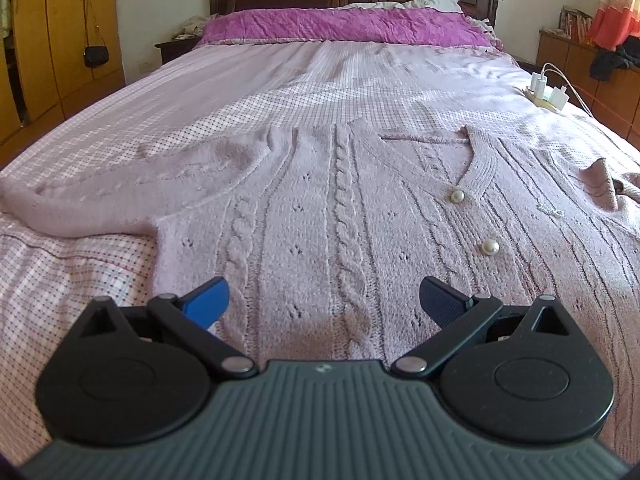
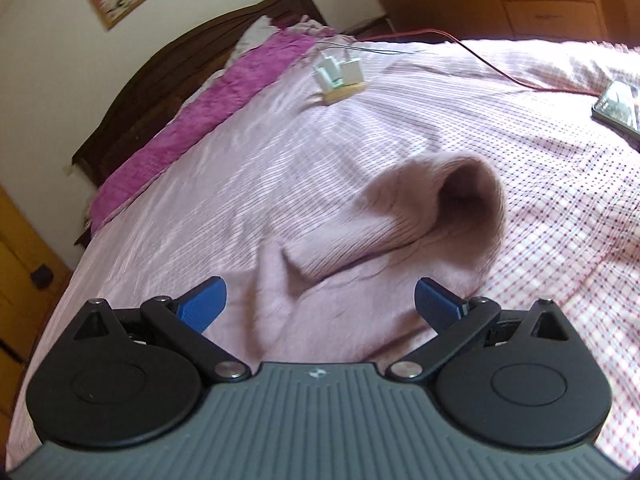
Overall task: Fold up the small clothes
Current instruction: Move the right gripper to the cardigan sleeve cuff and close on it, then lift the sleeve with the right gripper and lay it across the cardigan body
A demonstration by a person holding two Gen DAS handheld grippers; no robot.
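Tongs (image 1: 324, 300) (image 2: 320, 304) both gape empty: left sees cardigan (image 1: 360, 216) buttons (image 1: 490, 247), right its cuff (image 2: 472, 208).

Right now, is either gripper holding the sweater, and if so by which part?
Nothing is held. The left gripper is open over the cardigan body; the right gripper is open just short of the sleeve cuff.

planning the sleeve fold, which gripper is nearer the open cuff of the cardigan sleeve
Right. The right gripper hangs open just behind the open cuff, facing it. The left gripper is open over the cardigan body near the hem; that cuff is not in its view.
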